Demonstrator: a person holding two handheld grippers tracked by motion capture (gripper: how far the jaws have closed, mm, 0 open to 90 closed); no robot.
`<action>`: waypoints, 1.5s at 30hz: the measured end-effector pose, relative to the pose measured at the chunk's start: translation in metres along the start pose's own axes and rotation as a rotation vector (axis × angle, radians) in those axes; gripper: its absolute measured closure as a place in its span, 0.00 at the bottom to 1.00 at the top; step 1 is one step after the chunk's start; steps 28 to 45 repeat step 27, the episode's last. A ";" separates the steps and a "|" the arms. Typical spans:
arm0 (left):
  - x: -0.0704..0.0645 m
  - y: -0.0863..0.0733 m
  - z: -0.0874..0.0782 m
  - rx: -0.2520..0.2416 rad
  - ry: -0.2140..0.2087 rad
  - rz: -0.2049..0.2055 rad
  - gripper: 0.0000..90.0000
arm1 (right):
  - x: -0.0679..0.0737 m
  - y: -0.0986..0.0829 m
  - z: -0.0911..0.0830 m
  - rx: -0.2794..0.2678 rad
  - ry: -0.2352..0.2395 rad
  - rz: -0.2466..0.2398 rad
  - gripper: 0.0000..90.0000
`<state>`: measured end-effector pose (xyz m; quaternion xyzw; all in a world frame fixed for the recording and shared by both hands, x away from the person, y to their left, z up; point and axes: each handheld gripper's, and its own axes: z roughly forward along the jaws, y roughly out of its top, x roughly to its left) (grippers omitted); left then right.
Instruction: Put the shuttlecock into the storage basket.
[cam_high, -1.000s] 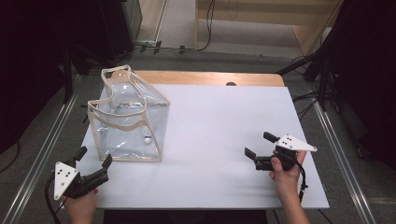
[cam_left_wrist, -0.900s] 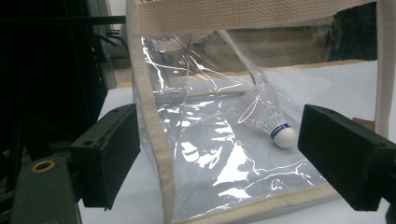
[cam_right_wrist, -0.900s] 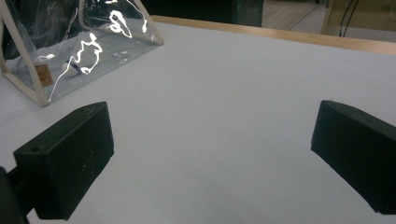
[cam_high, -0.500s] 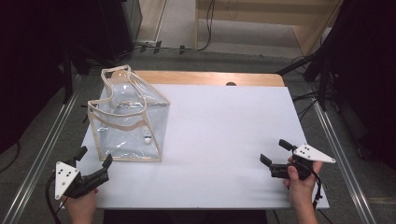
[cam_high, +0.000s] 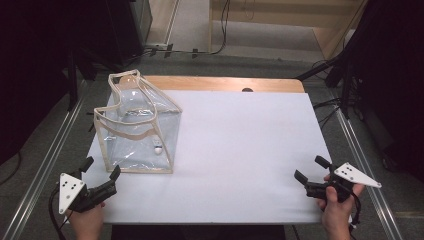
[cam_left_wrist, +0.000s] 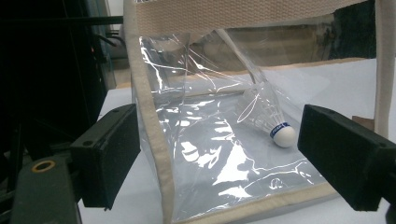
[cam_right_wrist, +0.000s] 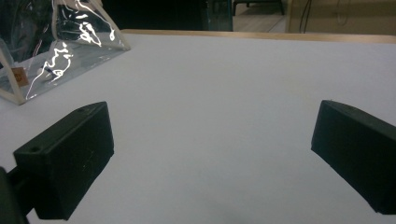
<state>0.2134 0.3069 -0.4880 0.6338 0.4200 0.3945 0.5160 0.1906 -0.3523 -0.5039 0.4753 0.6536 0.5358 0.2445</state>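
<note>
A: Change? Right gripper (cam_high: 311, 173) has pulled back to the near-right desk (cam_high: 240, 150) edge, jaws released.
B: Left gripper (cam_high: 101, 169) unmoved, released. Shuttlecock (cam_left_wrist: 273, 122) inside the clear, fabric-trimmed bag (cam_high: 137, 127), desk's left.

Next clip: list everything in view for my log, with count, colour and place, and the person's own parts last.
Clear bag: one, transparent with beige trim, standing open at the table's left side.
Shuttlecock: one, white with a blue band, lying inside the bag on its bottom.
Table: one, white top with a wooden strip along the far edge.
Left gripper: one, black with a grey plate, jaws open, near the bag's front corner, apart from it.
Right gripper: one, black with a grey plate, jaws open, over the table's right front corner.
Hands: two, one at each gripper, at the bottom edge.
</note>
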 end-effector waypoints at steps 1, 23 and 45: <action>0.000 0.000 0.000 0.001 0.002 -0.002 0.15 | -0.002 -0.001 -0.005 -0.001 -0.009 0.006 0.00; 0.001 0.000 -0.001 -0.001 -0.008 -0.006 0.15 | -0.037 -0.017 -0.038 -0.017 -0.122 0.029 0.00; 0.002 0.000 -0.002 -0.005 -0.007 -0.016 0.15 | -0.037 -0.017 -0.036 -0.012 -0.122 0.021 0.00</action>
